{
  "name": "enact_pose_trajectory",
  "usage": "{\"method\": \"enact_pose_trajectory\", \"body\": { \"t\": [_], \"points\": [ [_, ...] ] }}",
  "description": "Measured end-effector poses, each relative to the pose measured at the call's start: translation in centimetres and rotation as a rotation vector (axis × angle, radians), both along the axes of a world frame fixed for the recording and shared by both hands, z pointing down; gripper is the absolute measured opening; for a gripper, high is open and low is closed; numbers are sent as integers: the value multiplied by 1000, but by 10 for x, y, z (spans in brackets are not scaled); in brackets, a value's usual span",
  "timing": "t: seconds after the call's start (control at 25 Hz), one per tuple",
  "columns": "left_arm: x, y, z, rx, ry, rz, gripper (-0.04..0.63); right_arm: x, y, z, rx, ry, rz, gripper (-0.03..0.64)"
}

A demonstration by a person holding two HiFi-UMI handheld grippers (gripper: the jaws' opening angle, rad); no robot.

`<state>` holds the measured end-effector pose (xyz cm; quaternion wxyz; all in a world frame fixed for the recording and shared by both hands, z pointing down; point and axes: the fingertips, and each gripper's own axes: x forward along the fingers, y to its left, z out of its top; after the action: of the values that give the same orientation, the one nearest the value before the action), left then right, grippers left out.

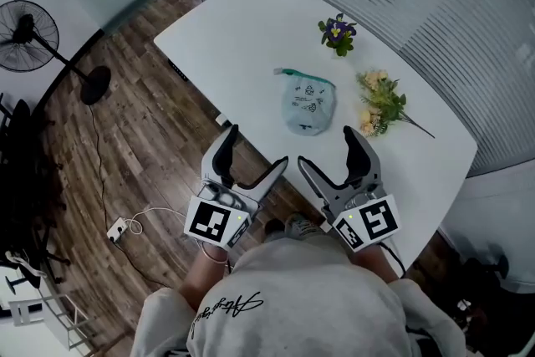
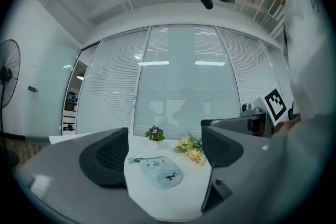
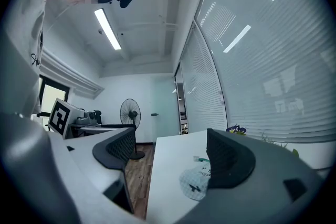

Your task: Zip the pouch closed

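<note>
In the head view, a white table [image 1: 251, 21] stands over a wooden floor [image 1: 142, 130]. The pale blue-green pouch [image 1: 308, 103] lies flat near the middle of the table, with its teal zipper edge at the far end. A small pot of purple flowers [image 1: 338, 33] stands beyond it, and a bunch of yellow flowers [image 1: 382, 102] lies just beside it on the right. The left gripper [image 1: 256, 148] and the right gripper [image 1: 327, 148] hover side by side at the near edge of the table, short of the pouch and not touching it. Both have their jaws spread wide with nothing between them. A standing fan [image 1: 30, 34] is on the floor at the far left.

In the left gripper view, the left gripper [image 2: 163, 152] has its two dark jaws wide apart and holds nothing. The pouch [image 2: 159, 170] shows in the gap between them, lying on the table ahead. The purple flowers [image 2: 154, 134] and the yellow flowers [image 2: 190, 147] are behind it. The right gripper's marker cube [image 2: 274, 103] shows at the right.

In the right gripper view, the right gripper [image 3: 170, 152] is likewise spread wide and empty. The pouch [image 3: 194, 180] lies on the table, partly hidden behind the right-hand jaw. The fan [image 3: 130, 113] stands in the background.
</note>
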<state>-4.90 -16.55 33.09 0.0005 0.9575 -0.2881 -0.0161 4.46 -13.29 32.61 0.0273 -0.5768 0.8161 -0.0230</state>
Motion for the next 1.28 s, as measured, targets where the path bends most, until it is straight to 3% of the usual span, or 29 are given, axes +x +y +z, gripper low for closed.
{"method": "enact_pose_trajectory", "body": {
  "t": [0.48,0.84,1.28],
  "points": [
    [30,-22,0,-21,-14,-7,420,35,-29,-2,-10,-6,3,407],
    [33,-36,4,-38,-39,-44,420,62,-85,5,-7,50,12,402],
    [14,-39,20,-73,-69,-93,420,81,-150,81,-174,127,25,396]
  ]
}}
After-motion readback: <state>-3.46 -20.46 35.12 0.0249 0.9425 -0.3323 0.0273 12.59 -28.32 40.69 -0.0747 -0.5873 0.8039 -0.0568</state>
